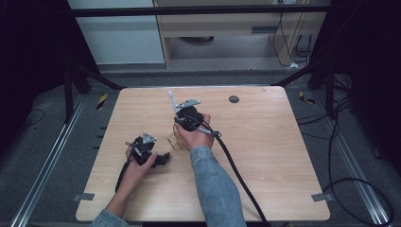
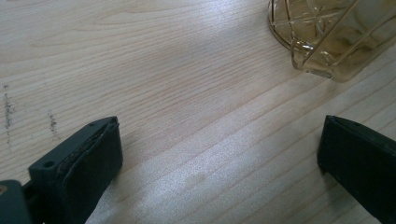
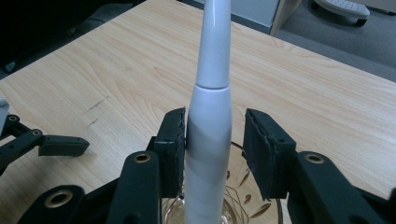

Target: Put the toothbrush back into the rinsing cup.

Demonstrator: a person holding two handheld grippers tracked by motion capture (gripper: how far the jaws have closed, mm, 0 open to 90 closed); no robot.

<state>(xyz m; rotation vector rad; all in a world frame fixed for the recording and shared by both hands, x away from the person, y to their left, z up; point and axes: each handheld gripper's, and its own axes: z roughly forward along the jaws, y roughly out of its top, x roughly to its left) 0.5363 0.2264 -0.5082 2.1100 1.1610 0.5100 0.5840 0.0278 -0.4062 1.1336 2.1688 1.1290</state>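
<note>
Right tongs (image 3: 215, 140) parted around toothbrush (image 3: 210, 116).

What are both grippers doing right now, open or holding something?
Left gripper: open, nothing between its jaws, above the table.
Right gripper: open around the white toothbrush, which stands in the glass cup; one pad touches it.

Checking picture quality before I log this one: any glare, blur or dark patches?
High view: soft overall, dark at the side edges, table evenly lit. Left gripper view: pale sheen on the wood, glass sharp. Right gripper view: glare streak on the white toothbrush, foreground slightly soft.
</note>
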